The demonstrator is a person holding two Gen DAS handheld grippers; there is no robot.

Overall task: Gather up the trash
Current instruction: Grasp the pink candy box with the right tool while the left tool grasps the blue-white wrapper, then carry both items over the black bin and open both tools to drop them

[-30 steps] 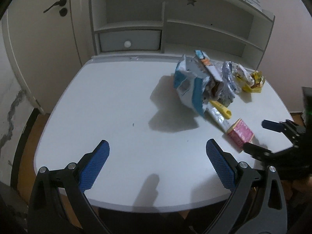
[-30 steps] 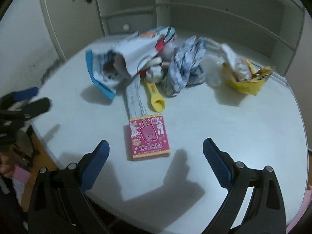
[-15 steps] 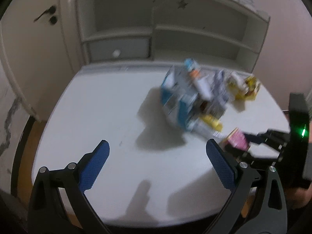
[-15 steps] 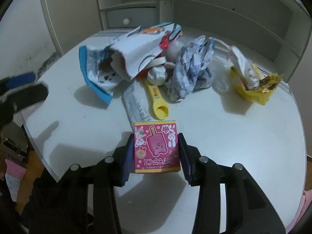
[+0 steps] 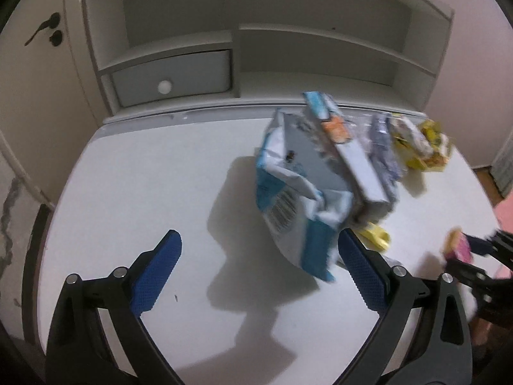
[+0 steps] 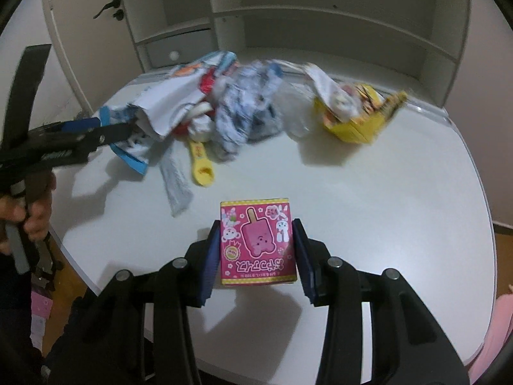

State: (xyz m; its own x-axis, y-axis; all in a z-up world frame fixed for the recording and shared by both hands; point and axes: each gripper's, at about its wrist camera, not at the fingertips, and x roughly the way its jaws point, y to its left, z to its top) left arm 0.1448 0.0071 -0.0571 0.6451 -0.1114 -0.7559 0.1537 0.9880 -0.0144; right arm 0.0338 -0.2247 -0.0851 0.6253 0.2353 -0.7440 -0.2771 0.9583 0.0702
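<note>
My right gripper (image 6: 256,256) is shut on a pink ice-cream box (image 6: 257,242) and holds it just above the white table (image 6: 384,208); the box also shows at the right edge of the left wrist view (image 5: 460,248). My left gripper (image 5: 258,272) is open, its fingers close in front of a crumpled blue-and-white bag (image 5: 298,199). In the right wrist view the left gripper (image 6: 96,131) reaches to that bag (image 6: 166,109). Behind lie a yellow spoon-like piece (image 6: 202,166), a silver wrapper (image 6: 174,183), a crumpled blue-white wrapper (image 6: 247,112) and a yellow box (image 6: 359,118).
A white shelf unit with a drawer (image 5: 170,77) stands at the table's back edge. A door with a dark handle (image 5: 45,29) is at the far left. Wooden floor (image 6: 500,234) shows past the table's right edge.
My right gripper closed on the pink box and lifted it off the table. My left gripper moved forward and right, up to the blue-and-white bag, staying open.
</note>
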